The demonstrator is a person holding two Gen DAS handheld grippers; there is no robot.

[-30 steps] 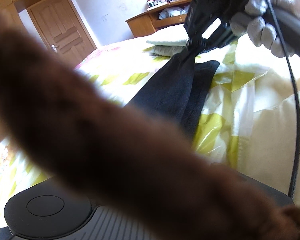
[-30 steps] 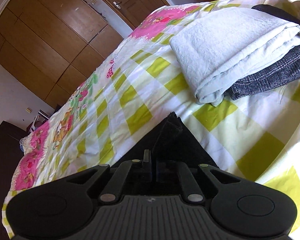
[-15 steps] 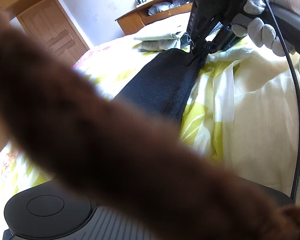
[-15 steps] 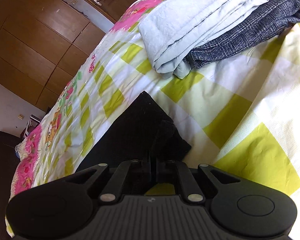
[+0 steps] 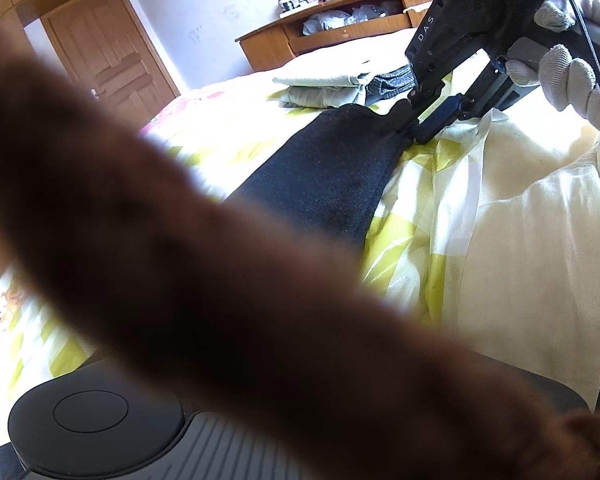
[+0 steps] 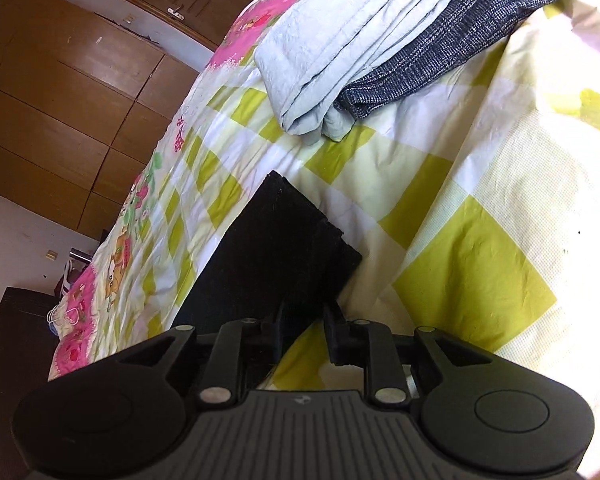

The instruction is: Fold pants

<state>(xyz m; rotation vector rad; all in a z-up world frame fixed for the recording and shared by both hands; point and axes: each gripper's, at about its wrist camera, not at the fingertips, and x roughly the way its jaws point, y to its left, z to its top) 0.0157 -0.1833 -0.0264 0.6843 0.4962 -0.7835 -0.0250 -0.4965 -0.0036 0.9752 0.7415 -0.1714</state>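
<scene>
My right tool (image 6: 303,334) stands parted and empty at the end of the black pants (image 6: 276,248) on the checked bed (image 6: 472,280), my left tool's state hidden, so I judge smoothing comes next.

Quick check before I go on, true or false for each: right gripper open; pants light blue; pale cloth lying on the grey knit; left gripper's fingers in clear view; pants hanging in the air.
1. The right gripper is open. True.
2. The pants are light blue. False: they are black.
3. The pale cloth lies partly on the grey knit. True.
4. The left gripper's fingers are in clear view. False: a blurred brown shape covers them in the left wrist view.
5. The pants hang in the air. False: they lie flat on the bedspread.
</scene>
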